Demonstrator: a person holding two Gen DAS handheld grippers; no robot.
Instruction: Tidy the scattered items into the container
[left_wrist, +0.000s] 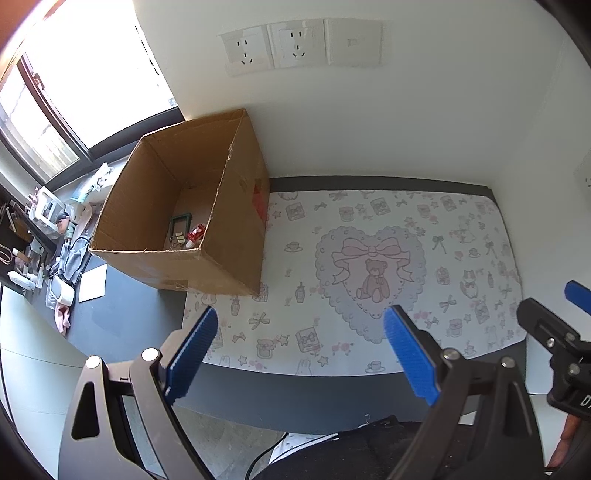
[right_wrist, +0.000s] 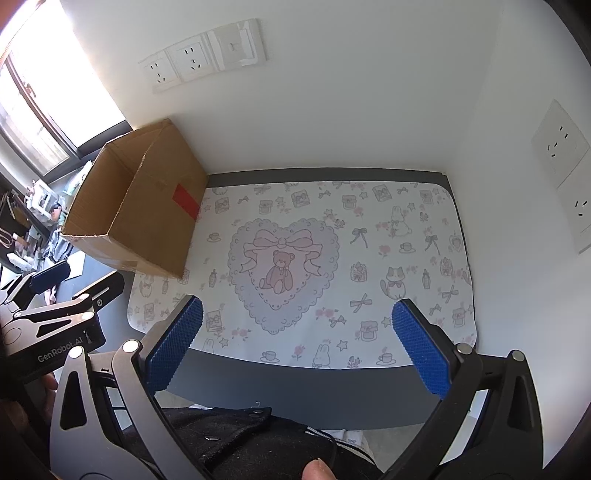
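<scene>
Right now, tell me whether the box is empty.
Not empty. The open-topped box holds a few small items on its floor: a dark frame and a red packet, seen from the left wrist.

I see a white wall (left_wrist: 406, 122) with sockets (left_wrist: 271, 46) behind my dark desk (left_wrist: 122, 314), its patterned mat (left_wrist: 369, 266), and a bright window (left_wrist: 55, 92) at left.

Daylight pours from the window (left_wrist: 55, 92) at the upper left, blown out to white glare in both views. Fisheye bending curves the wall sockets (right_wrist: 192, 59); dark vignetting fills the corners
</scene>
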